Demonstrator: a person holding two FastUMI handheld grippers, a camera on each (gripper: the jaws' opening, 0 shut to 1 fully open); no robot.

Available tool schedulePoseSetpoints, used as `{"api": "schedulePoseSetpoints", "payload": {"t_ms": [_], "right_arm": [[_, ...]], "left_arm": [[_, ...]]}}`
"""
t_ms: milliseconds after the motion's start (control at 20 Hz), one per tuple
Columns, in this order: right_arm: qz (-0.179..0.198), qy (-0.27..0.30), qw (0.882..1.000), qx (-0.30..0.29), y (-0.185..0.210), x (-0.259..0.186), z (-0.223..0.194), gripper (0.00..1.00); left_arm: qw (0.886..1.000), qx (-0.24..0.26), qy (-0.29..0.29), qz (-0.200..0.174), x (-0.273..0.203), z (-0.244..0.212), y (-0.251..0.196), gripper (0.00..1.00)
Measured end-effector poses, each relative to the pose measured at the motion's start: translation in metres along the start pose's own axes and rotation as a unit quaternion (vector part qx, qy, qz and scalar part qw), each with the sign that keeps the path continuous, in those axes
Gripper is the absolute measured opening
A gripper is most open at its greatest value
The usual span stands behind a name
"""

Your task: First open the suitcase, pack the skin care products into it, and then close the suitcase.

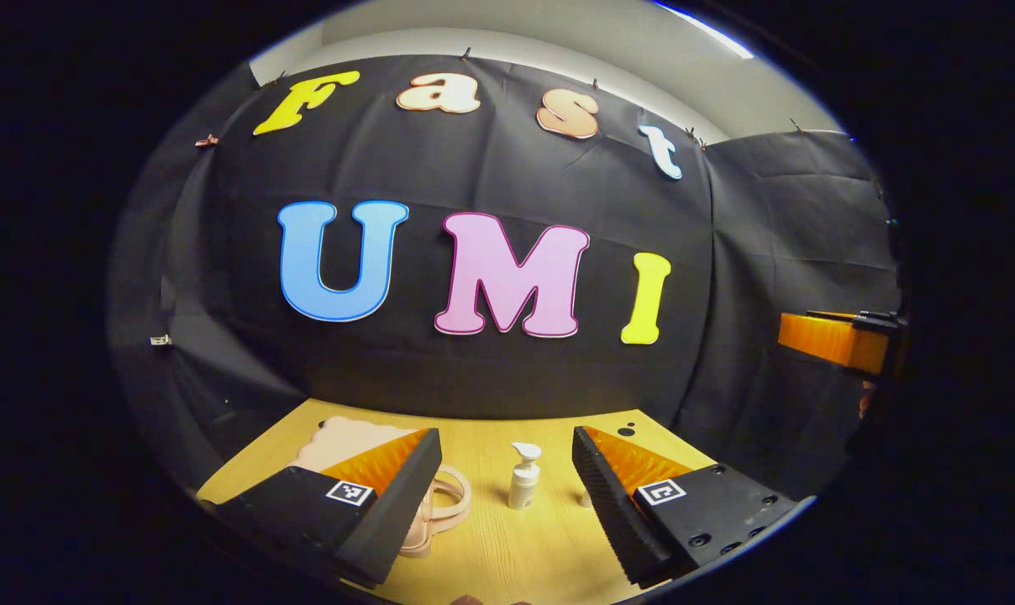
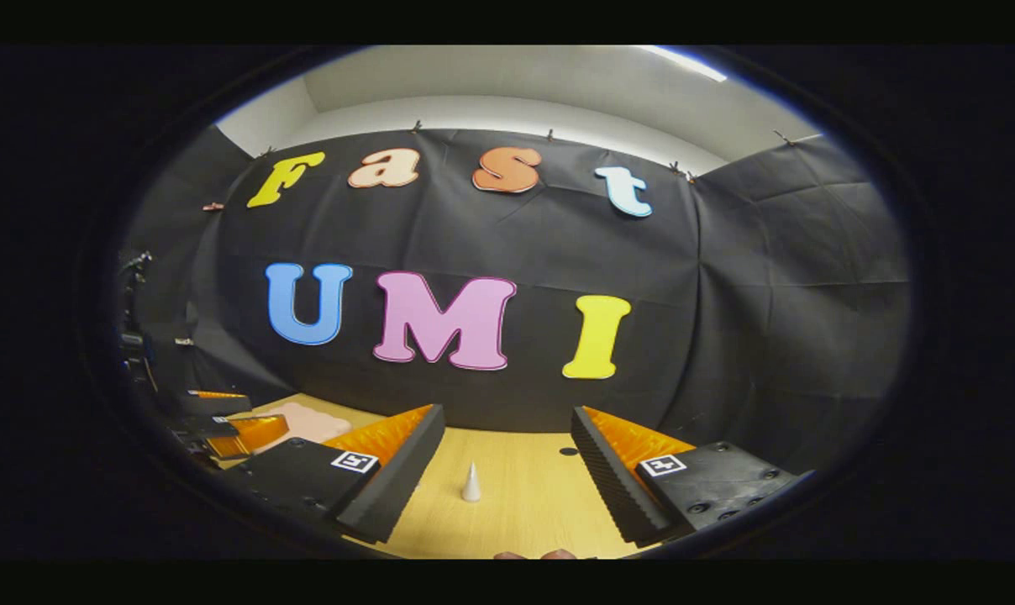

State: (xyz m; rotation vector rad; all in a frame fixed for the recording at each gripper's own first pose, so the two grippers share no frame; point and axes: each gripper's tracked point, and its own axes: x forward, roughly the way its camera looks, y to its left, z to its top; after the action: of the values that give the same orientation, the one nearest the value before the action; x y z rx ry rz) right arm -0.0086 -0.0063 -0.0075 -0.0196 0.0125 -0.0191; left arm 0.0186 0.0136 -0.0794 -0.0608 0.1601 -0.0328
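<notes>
In the left gripper view, the left hand-held gripper [image 1: 505, 496] hangs released above the wooden bench [image 1: 491, 555], its fingers spread wide and grasping nothing, which reads as a waiting pose before any reach. Just ahead of it, between the two fingers, a small white pump bottle [image 1: 524, 476] stands upright on the bench; beyond and partly behind the left finger lies the pale pink suitcase [image 1: 348, 439], flat and seemingly not yet opened, its looped handle [image 1: 444, 504] turned toward the bottle, probably so a finger can hook it. Off to the far right the right hand-held gripper [image 1: 835, 340] shows edge-on. In the right gripper view, the right hand-held gripper [image 2: 507, 475] is likewise released and empty, with a small white cone-shaped cap [image 2: 471, 484] standing ahead between its fingers, and the suitcase [image 2: 306, 420] well off to its left.
</notes>
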Motion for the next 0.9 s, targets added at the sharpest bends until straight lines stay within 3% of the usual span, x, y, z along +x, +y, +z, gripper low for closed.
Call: {"api": "schedulePoseSetpoints", "payload": {"t_ms": [250,450,550,650,900], "right_arm": [[0.024,-0.005,1.000,-0.014,-0.001,0.012,-0.001,0.96],[0.054,-0.017,0.998,-0.040,-0.009,0.043,-0.008,0.96],[0.076,0.007,0.996,-0.038,-0.010,0.076,-0.034,0.96],[0.108,0.032,0.994,-0.015,-0.004,0.107,-0.056,0.96],[0.123,0.068,0.990,0.000,-0.019,0.166,-0.097,0.97]], "left_arm": [[0.998,-0.019,0.062,-0.004,0.051,-0.046,0.001,0.98],[0.992,-0.026,0.125,0.022,0.106,-0.101,0.012,0.98],[0.980,-0.043,0.185,0.053,0.136,-0.146,0.026,0.98],[0.968,-0.059,0.236,0.061,0.161,-0.178,0.032,0.96],[0.949,-0.037,0.297,0.100,0.203,-0.225,0.052,0.93]]}}
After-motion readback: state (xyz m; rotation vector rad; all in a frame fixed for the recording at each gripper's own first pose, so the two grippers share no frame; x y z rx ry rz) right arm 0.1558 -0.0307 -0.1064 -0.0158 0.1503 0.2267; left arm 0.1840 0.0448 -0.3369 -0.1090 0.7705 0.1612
